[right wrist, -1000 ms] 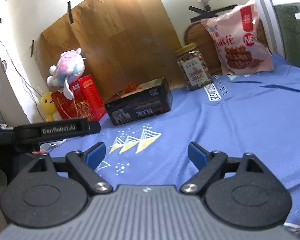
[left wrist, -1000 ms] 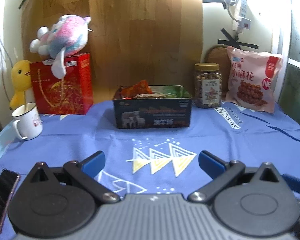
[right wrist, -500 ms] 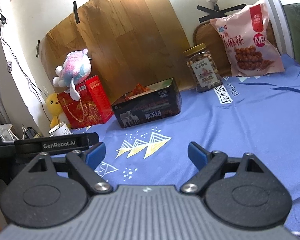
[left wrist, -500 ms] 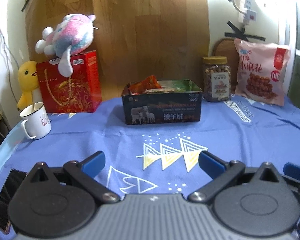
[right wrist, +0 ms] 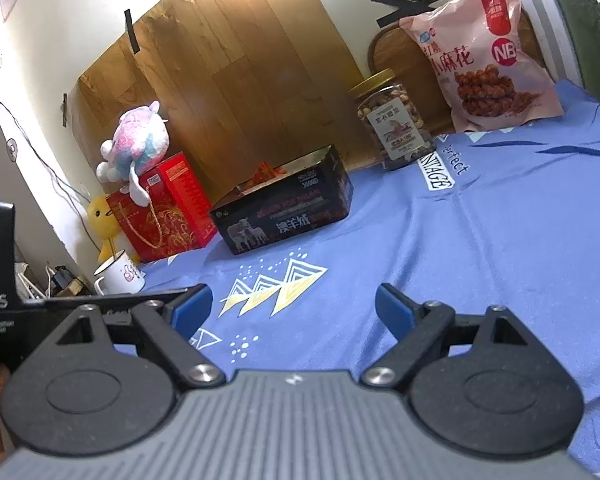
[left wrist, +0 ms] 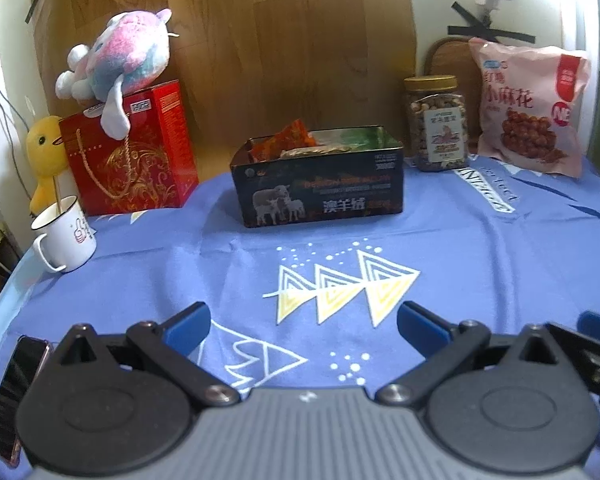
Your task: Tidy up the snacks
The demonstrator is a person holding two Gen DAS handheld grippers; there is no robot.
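A dark open box [left wrist: 320, 192] with a sheep picture stands at the back middle of the blue cloth and holds several snack packets, one orange [left wrist: 288, 142]. It also shows in the right wrist view [right wrist: 284, 212]. A jar of nuts [left wrist: 436, 124] [right wrist: 396, 120] and a pink snack bag [left wrist: 530, 108] [right wrist: 480, 52] stand to its right against the wall. My left gripper [left wrist: 304, 326] is open and empty over the front of the cloth. My right gripper [right wrist: 292, 308] is open and empty, to the right of the left one.
A red gift box [left wrist: 128, 152] with a plush toy [left wrist: 120, 64] on top stands at the back left, next to a yellow duck [left wrist: 46, 152]. A white mug [left wrist: 64, 232] sits near the left edge. A phone [left wrist: 16, 392] lies at the front left.
Both grippers have tilted and shifted slightly; the scene sits a little more to the right in the left view. Both stay open and empty. Nothing on the table has moved.
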